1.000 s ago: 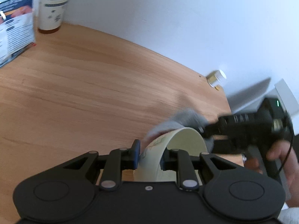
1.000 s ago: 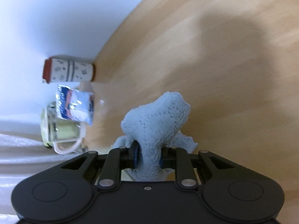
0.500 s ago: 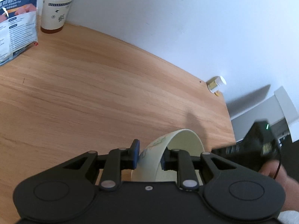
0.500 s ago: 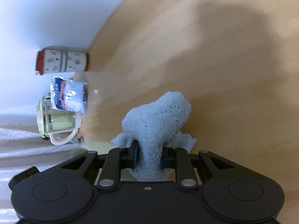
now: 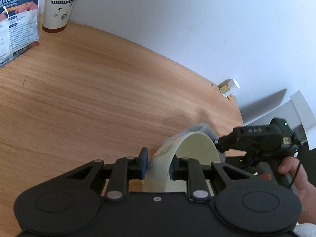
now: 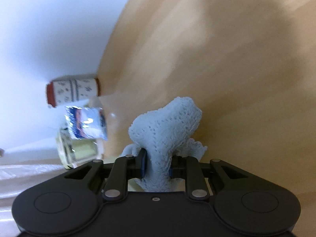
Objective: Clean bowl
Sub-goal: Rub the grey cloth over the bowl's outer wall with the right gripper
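With the left claw [image 5: 158, 165] pinching the bowl [image 5: 194, 152] wall, the right claw [image 6: 157, 165], clamping the cloth [image 6: 167, 130], should wipe round the rim firmly without tipping it.

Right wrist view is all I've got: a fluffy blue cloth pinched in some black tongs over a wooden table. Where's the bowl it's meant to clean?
Observer: The left gripper holds it: a pale yellow bowl, tipped on its side, rim wall clamped between the fingers.
Operator: Is the cloth anywhere near it?
Observer: Yes. The left wrist view shows the cloth wrapped against the bowl's far rim, with the right gripper beside it.
Operator: Who's working the tongs?
Observer: A person; a bare hand grips the right gripper's handle.
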Tool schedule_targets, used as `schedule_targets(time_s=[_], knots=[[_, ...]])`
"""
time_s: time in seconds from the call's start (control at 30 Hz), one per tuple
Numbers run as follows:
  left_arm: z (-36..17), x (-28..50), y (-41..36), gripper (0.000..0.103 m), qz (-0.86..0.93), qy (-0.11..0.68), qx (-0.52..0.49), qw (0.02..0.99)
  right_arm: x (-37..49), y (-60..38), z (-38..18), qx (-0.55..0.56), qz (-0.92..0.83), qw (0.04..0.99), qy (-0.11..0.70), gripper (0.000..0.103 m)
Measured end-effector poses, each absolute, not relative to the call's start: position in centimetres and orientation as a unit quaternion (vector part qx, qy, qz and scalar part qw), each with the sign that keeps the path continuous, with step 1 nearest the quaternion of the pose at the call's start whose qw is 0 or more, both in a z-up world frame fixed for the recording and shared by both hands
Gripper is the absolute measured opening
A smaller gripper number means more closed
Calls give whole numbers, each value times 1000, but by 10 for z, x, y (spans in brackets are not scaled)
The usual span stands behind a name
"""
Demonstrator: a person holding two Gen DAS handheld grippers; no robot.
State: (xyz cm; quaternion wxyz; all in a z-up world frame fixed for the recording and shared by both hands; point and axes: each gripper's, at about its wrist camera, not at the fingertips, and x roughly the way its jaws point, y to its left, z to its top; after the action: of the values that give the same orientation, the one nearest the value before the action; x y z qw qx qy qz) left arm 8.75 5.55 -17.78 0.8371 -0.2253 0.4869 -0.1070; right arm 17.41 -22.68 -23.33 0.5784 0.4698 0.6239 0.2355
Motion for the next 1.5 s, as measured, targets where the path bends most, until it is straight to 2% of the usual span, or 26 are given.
schedule_targets(time_s=[0.4, 0.6, 0.97, 1.33, 1.5], knots=[[-185, 88, 60, 20, -93, 495, -236, 831, 133, -240, -252, 454, 207, 560, 662, 24], [-182, 89, 58, 19, -103, 493, -224, 835, 146, -238, -247, 445, 201, 579, 653, 24], [-179, 98, 38, 20, -135, 510, -154, 835, 196, -193, -219, 331, 280, 602, 671, 24], [-179, 103, 29, 20, -147, 517, -155, 829, 195, -156, -188, 224, 332, 644, 651, 26], [-181, 103, 27, 20, -146, 522, -156, 826, 191, -174, -193, 234, 319, 648, 651, 26]])
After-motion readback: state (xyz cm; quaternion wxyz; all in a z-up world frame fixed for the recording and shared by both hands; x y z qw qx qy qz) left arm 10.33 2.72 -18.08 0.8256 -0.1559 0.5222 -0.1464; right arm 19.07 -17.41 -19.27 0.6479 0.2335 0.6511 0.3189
